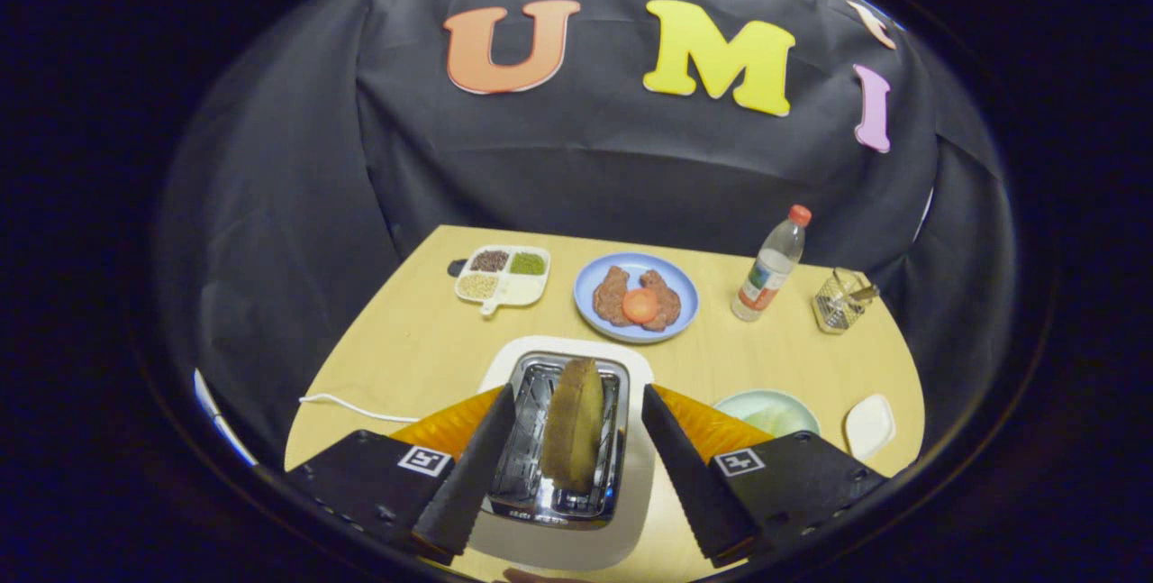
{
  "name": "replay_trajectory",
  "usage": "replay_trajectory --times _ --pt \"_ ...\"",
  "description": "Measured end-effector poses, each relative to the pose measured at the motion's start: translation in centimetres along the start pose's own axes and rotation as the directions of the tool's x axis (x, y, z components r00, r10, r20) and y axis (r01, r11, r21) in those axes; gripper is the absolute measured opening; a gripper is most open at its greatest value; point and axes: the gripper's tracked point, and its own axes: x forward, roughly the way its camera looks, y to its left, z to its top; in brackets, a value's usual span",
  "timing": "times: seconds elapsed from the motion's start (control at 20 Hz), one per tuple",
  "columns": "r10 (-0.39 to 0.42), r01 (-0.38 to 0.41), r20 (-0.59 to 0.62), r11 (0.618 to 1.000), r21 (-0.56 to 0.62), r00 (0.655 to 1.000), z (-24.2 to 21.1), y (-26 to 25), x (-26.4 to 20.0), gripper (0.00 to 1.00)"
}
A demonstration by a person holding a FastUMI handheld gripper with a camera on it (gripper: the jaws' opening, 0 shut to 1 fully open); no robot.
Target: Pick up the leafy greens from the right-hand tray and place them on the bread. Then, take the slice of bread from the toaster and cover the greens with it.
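Note:
A brown slice of bread [574, 425] stands upright in the slot of a chrome-topped white toaster [531, 448] right below me. My gripper [577, 391] is open, one dark finger on each side of the toaster, and neither finger touches the slice. Beyond the toaster, a blue plate [685, 290] holds two brown pieces [612, 295] with a round orange-red slice [640, 305] on top. A pale green dish [766, 410] sits just past my right finger, partly hidden by it. I cannot make out what lies in it.
A white compartment tray [502, 277] of beans and grains sits at the back left. A bottle with a red cap [770, 268] and a small wire basket [839, 299] stand at the back right. A small white dish [869, 425] lies near the right edge. The toaster's white cord [351, 407] trails left.

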Motion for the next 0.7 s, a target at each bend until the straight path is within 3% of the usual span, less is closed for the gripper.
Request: replay_trajectory --times 0.1,0.25,0.3,0.4,0.45,0.7 --pt "-0.016 0.016 -0.047 1.0 0.004 0.999 -0.7 -0.1 0.8 0.84" --pt "-0.003 0.005 -0.095 1.0 0.02 0.995 -1.4 -0.1 1.2 0.36" --pt "0.0 0.001 -0.09 1.0 0.012 0.996 -1.0 0.0 1.1 0.27" --pt "-0.008 0.007 -0.08 1.0 -0.017 0.997 -0.7 -0.7 0.6 0.24" --pt "0.014 -0.014 -0.085 1.0 -0.004 0.996 -0.6 -0.6 0.2 0.15" --pt "0.074 -0.074 -0.013 0.997 0.013 0.997 1.5 -1.5 -3.3 0.15"
